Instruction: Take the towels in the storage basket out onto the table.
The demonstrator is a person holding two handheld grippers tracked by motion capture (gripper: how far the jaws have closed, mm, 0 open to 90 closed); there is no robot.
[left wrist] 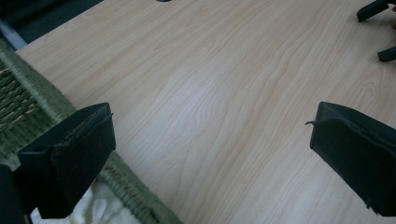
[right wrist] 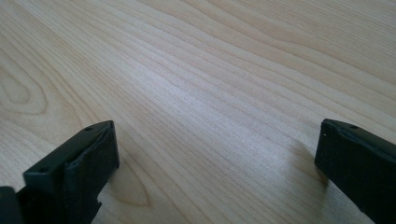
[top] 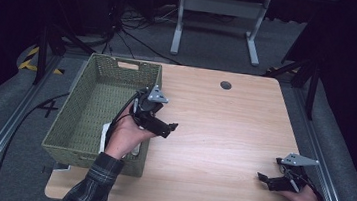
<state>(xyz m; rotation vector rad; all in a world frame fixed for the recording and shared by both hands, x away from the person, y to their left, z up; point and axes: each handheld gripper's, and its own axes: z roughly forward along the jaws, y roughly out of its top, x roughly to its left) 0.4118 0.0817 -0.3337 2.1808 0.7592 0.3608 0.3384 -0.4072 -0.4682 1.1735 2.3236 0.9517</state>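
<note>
The left gripper (top: 166,128), jaws apart, is hovering at the basket's (top: 100,69) near-right rim, above a white cloth (left wrist: 95,210); the basket's long side is running away from the person. The right gripper (top: 264,179) is sitting jaws apart on the table (top: 223,135).

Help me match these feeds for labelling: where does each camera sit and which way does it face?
High view: above the person's side, facing forward-down at table, basket; forearms, both hand-held grippers show.
Left gripper view: on left hand-held gripper, open jaws over basket rim, white cloth.
Right gripper view: on right hand-held gripper, facing bare wood.
All share the table.
</note>
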